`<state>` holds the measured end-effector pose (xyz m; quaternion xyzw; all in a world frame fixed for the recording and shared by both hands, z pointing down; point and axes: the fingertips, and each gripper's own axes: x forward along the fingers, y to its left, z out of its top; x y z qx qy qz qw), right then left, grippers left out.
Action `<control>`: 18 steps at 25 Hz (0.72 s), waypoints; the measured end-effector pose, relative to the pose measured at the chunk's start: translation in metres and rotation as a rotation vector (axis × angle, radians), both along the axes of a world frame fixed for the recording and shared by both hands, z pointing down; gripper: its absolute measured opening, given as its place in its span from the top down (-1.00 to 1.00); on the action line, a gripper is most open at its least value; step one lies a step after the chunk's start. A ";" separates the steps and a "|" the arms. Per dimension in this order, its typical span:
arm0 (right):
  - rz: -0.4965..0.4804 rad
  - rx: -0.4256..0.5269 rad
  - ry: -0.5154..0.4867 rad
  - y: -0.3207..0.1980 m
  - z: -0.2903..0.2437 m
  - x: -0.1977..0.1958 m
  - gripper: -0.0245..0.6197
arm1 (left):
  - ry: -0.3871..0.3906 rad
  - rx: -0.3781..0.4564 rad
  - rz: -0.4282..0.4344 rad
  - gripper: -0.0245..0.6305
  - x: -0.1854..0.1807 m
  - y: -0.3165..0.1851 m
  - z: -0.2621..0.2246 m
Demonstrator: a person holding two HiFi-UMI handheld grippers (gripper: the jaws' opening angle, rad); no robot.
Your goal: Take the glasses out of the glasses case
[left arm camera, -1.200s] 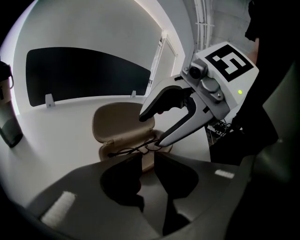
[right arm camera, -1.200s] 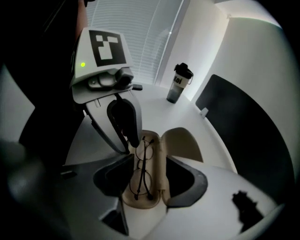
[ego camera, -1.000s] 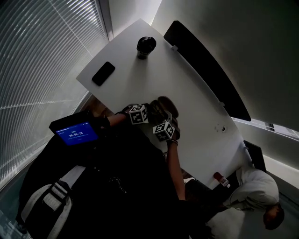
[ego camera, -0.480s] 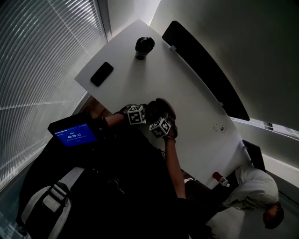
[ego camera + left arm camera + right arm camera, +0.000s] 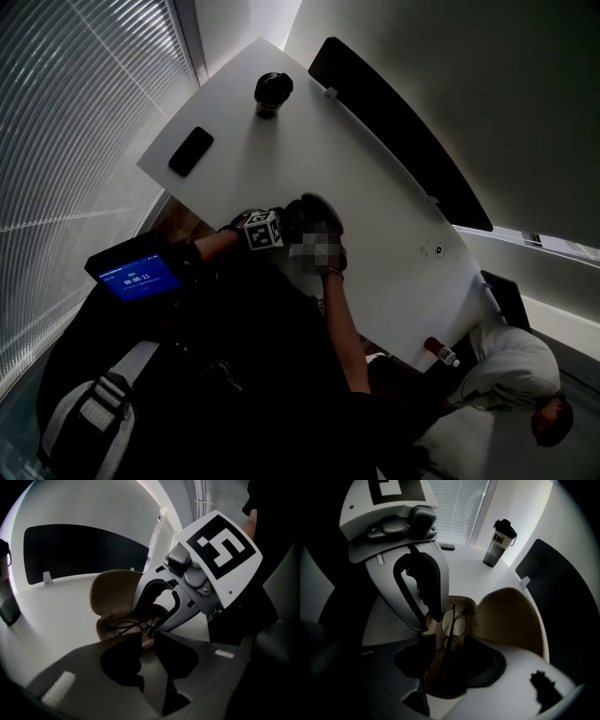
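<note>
Though dim, white table [image 5: 361,187] beside blinds [image 5: 66,112]

White table [image 5: 375,211], phone [image 5: 190,151], dark tumbler [image 5: 271,94], open tan glasses case [image 5: 112,592]

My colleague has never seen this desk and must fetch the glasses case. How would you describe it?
On the long white table, look at the near edge, away from the dark phone and the black-lidded cup at the far end. There lies the glasses case: tan, hinged open with its rounded lid up, thin wire-rimmed glasses lying inside.
</note>
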<state>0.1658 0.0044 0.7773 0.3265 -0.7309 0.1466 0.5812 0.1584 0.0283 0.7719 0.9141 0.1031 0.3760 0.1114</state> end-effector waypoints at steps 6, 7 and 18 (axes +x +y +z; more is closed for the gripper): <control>-0.042 -0.029 0.027 0.002 0.003 -0.003 0.31 | -0.003 0.002 0.005 0.64 -0.001 0.001 0.001; -0.049 -0.040 0.029 0.003 0.005 -0.004 0.31 | -0.003 0.003 0.006 0.64 -0.001 0.001 0.002; -0.071 -0.170 0.079 -0.001 0.010 -0.008 0.40 | -0.002 0.001 0.001 0.64 -0.001 0.000 0.002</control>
